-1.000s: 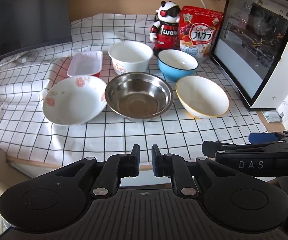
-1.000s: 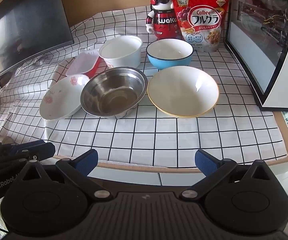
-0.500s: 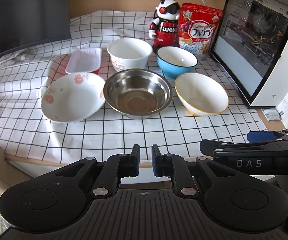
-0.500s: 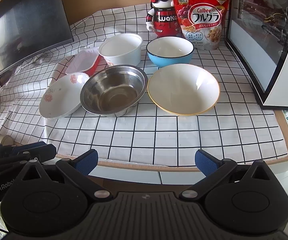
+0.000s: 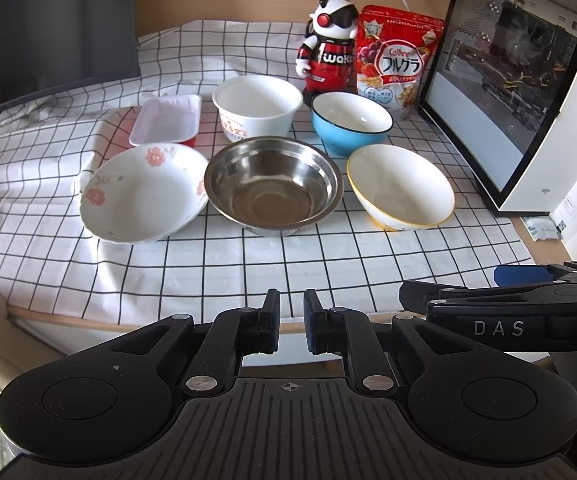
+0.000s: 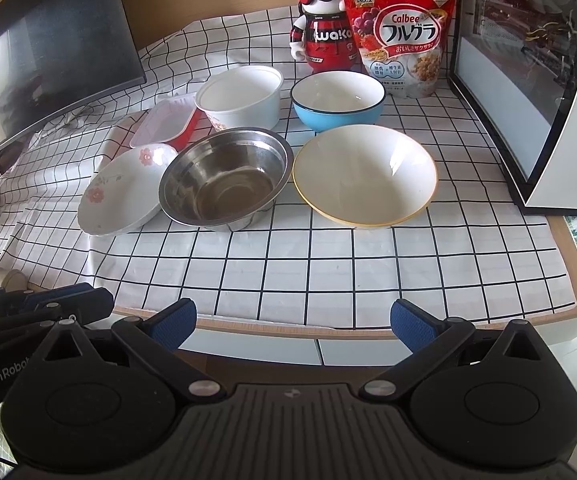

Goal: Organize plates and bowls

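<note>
Your left gripper (image 5: 289,320), jaws nearly together and empty, and right gripper (image 6: 293,322), jaws wide apart, hover at lower frame before the tabletop (image 6: 328,276); flowered bowl (image 5: 140,194), steel bowl (image 5: 272,186) and yellow-rimmed bowl (image 5: 400,188) line mid-frame.

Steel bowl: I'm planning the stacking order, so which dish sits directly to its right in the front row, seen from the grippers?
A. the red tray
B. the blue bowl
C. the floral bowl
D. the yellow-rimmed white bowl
D. In the right wrist view the yellow-rimmed white bowl sits just right of the steel bowl, while the floral bowl is on its left and the blue bowl stands in the row behind.
</note>
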The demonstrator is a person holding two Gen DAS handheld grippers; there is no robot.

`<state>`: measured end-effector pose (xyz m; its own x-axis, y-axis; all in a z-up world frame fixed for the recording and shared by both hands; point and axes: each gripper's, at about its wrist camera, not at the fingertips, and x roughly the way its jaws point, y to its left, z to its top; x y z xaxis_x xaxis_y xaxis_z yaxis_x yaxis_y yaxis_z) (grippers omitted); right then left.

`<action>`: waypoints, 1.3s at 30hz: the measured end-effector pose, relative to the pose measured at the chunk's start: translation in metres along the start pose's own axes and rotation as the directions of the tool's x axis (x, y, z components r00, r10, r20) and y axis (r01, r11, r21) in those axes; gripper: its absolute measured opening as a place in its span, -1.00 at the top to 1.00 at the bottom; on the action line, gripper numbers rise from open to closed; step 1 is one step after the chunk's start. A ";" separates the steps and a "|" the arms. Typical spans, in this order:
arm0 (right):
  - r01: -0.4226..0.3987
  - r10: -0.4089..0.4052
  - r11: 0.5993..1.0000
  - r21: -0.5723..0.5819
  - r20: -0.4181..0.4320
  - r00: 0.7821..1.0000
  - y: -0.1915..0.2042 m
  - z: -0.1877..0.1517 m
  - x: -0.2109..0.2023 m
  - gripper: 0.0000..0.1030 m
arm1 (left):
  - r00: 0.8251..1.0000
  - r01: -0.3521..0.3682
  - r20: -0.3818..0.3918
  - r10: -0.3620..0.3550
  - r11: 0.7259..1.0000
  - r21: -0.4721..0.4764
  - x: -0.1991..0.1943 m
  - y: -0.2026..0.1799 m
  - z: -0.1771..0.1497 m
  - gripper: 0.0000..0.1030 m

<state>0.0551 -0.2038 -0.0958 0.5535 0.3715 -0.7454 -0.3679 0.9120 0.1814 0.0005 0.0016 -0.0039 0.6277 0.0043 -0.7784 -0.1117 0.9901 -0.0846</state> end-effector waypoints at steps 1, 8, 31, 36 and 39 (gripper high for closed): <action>0.000 0.000 1.000 0.000 0.000 1.000 0.000 0.000 0.000 -1.00 | 1.000 0.000 0.000 0.000 1.000 0.000 0.000 0.000 0.000 0.70; 0.000 0.000 1.000 0.000 0.001 1.000 0.001 -0.001 -0.001 -1.00 | 1.000 0.000 0.000 0.000 1.000 -0.001 0.000 0.000 0.000 0.70; 0.005 -0.005 1.000 -0.010 -0.009 1.000 0.005 -0.001 -0.003 -1.00 | 1.000 0.005 0.003 -0.005 1.000 -0.019 -0.005 0.004 -0.004 0.70; 0.006 -0.007 1.000 -0.016 -0.011 1.000 0.007 -0.001 -0.002 -1.00 | 1.000 0.008 -0.001 -0.008 1.000 -0.027 -0.003 0.007 -0.003 0.70; 0.007 -0.007 1.000 -0.019 -0.010 1.000 0.009 0.000 -0.002 -1.00 | 1.000 0.009 -0.001 -0.009 1.000 -0.028 -0.003 0.007 -0.003 0.70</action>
<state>0.0511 -0.1966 -0.0928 0.5485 0.3629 -0.7533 -0.3782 0.9111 0.1636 -0.0042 0.0076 -0.0040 0.6281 -0.0042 -0.7781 -0.1278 0.9858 -0.1085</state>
